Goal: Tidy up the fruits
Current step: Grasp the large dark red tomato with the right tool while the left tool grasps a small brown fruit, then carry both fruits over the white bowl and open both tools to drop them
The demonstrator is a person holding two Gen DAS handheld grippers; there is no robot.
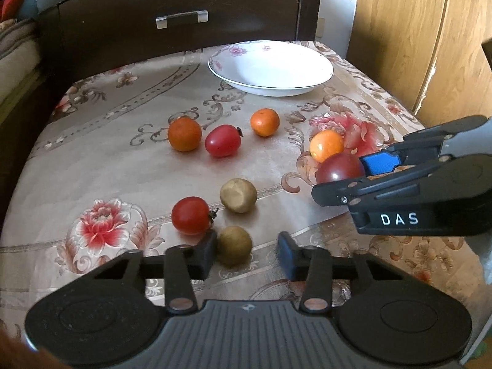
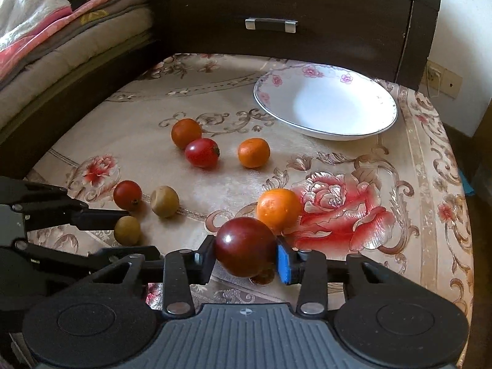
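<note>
Fruits lie scattered on a floral tablecloth point(image 1: 123, 160). My right gripper point(image 2: 246, 259) is shut on a dark red tomato point(image 2: 244, 246), low over the cloth beside an orange point(image 2: 278, 209); in the left wrist view that gripper point(image 1: 349, 176) enters from the right holding the tomato point(image 1: 338, 167). My left gripper point(image 1: 247, 255) is open around a brownish-green round fruit point(image 1: 234, 245), which touches the left finger while the right finger stands apart. A white flowered plate point(image 1: 270, 67) sits empty at the back.
Loose on the cloth are two more oranges point(image 1: 184, 134) point(image 1: 264, 122), two red tomatoes point(image 1: 223, 140) point(image 1: 190, 215) and another brownish fruit point(image 1: 238, 195). A dark drawer cabinet point(image 1: 184, 9) stands behind the table, a bed point(image 2: 46, 40) to the left, and a wooden door point(image 1: 430, 46) on the right.
</note>
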